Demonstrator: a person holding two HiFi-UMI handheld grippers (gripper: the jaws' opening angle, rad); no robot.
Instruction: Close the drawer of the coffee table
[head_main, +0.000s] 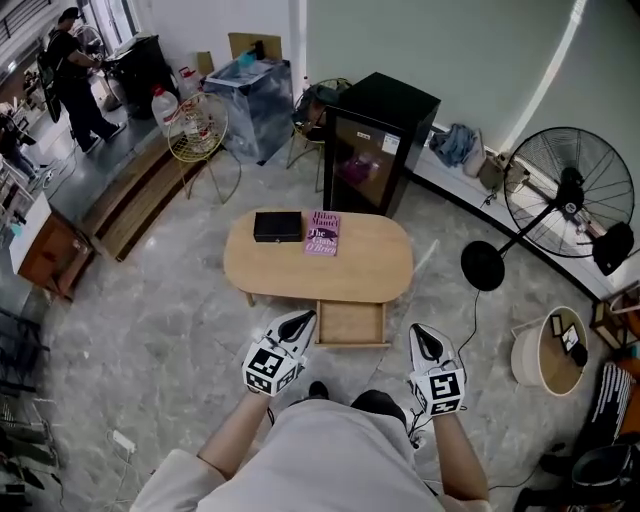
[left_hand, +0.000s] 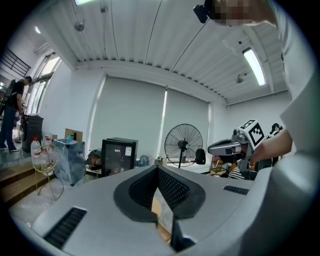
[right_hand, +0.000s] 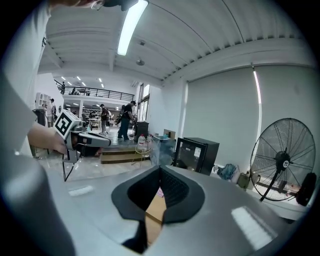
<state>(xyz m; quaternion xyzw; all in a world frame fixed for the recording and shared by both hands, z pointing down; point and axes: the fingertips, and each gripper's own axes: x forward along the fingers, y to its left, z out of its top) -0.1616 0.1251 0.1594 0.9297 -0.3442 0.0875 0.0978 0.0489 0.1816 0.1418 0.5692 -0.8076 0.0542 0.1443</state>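
Observation:
A light wooden oval coffee table stands on the marble floor, with its drawer pulled out toward me and nothing visible inside. My left gripper is shut, its tips just left of the drawer's front corner. My right gripper is shut too, a short way right of the drawer's other front corner. Neither touches the drawer. The left gripper view shows the left gripper closed, with the right gripper beyond. The right gripper view shows the right gripper closed, with a strip of the table below.
A black box and a pink book lie on the tabletop. A black cabinet stands behind the table, a floor fan to the right, its round base near the table. A wire side table is at back left.

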